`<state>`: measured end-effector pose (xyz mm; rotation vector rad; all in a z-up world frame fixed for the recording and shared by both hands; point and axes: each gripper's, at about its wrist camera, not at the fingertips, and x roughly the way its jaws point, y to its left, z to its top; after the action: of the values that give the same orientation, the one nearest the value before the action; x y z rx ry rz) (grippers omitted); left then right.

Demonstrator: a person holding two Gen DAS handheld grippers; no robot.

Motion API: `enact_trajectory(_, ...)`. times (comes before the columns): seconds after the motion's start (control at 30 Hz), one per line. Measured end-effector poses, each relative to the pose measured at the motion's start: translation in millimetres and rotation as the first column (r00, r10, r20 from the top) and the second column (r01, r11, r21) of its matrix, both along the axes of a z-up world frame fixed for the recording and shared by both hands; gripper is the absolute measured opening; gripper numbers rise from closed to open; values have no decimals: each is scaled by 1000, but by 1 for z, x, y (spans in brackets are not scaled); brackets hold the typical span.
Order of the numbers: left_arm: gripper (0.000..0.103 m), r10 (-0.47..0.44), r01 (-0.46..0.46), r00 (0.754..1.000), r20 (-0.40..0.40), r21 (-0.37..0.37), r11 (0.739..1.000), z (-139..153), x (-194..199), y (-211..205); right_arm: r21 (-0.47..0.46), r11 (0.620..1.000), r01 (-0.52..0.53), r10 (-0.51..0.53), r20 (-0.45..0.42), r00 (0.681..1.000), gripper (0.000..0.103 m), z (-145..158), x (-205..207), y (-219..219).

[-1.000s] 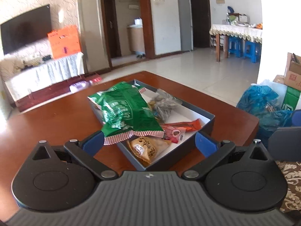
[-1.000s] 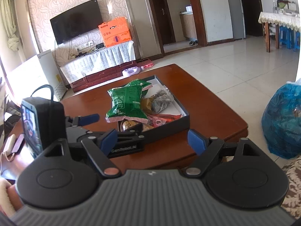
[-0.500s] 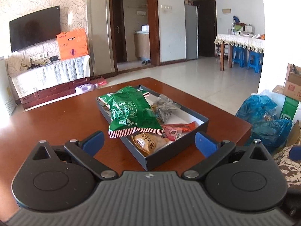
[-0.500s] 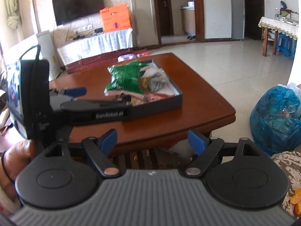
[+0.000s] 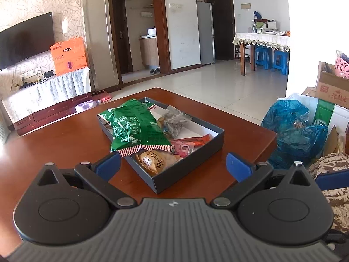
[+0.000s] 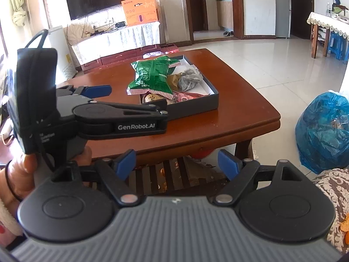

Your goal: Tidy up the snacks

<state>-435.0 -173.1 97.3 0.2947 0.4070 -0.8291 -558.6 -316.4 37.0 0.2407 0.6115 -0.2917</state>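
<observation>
A dark shallow box (image 5: 192,163) sits on the brown wooden table (image 5: 54,144) and holds several snacks. A green bag (image 5: 137,128) lies across its left side, overhanging the rim. A round pastry pack (image 5: 157,160), a pink and orange pack (image 5: 187,143) and a clear grey bag (image 5: 174,121) lie beside it. My left gripper (image 5: 173,166) is open and empty, just short of the box's near corner. My right gripper (image 6: 176,163) is open and empty, back off the table's edge. The box (image 6: 196,107) and green bag (image 6: 152,76) show in the right wrist view, with the left gripper (image 6: 128,100) to their left.
Blue plastic bags (image 5: 294,131) and cardboard boxes (image 5: 331,87) stand on the floor right of the table. A TV stand with an orange box (image 5: 68,55) is at the back left. A dining table with blue stools (image 5: 266,43) is far right. A patterned cushion (image 5: 336,185) lies near right.
Both grippers have pulled back from the box and stayed open. The right gripper has dropped lower, off the table's edge, so the table's underside now shows.
</observation>
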Motion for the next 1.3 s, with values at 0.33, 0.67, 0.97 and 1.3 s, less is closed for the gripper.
enact_trajectory(0.33,103,-14,14,1000,-26,-16,1000,3,1,2,4,1000,-18,18,-20,1000,84,-2,1,3)
enact_trajectory(0.67,103,0,0,999,-37,-10,1000,2,5,2,7,1000,-20,20,-23,1000,84,-3,1,2)
enact_trajectory(0.97,103,8,-8,1000,-29,-5,1000,2,3,1,13,1000,-23,23,-33,999,84,-5,3,1)
enact_trajectory(1.3,103,11,-12,999,-33,-8,1000,2,5,2,18,1000,-26,27,-40,999,84,-8,5,0)
